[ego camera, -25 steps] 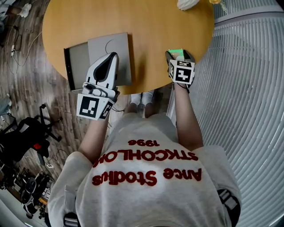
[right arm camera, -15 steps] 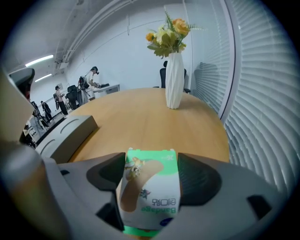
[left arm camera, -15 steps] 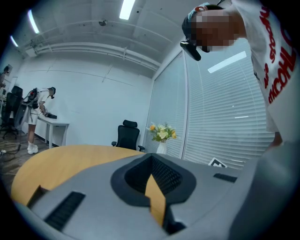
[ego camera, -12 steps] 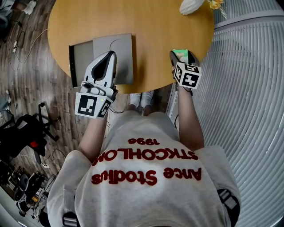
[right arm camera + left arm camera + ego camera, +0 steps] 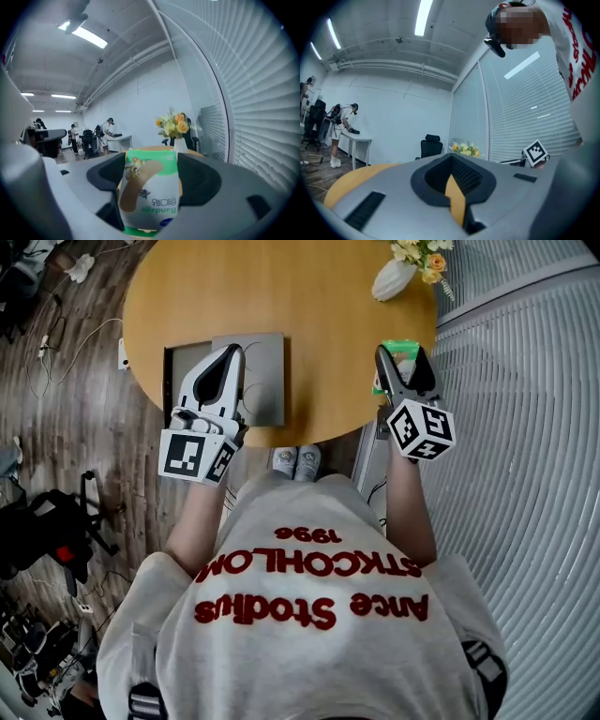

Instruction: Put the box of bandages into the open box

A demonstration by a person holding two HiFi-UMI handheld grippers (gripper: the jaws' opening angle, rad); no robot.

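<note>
Gripping the green-and-white cardboard box of bandages [image 5: 151, 187] between its jaws, the right tool [image 5: 401, 360] holds it at the round wooden counter's [image 5: 328, 296] near edge. Grasp done; carry and release remain. The open grey flat box [image 5: 267, 381] lies at 9 o'clock. The left tool [image 5: 228, 354], jaws together and empty, hangs over that box and may obstruct entry. A white vase of flowers [image 5: 392, 279] stands at 12 o'clock, apart.
</note>
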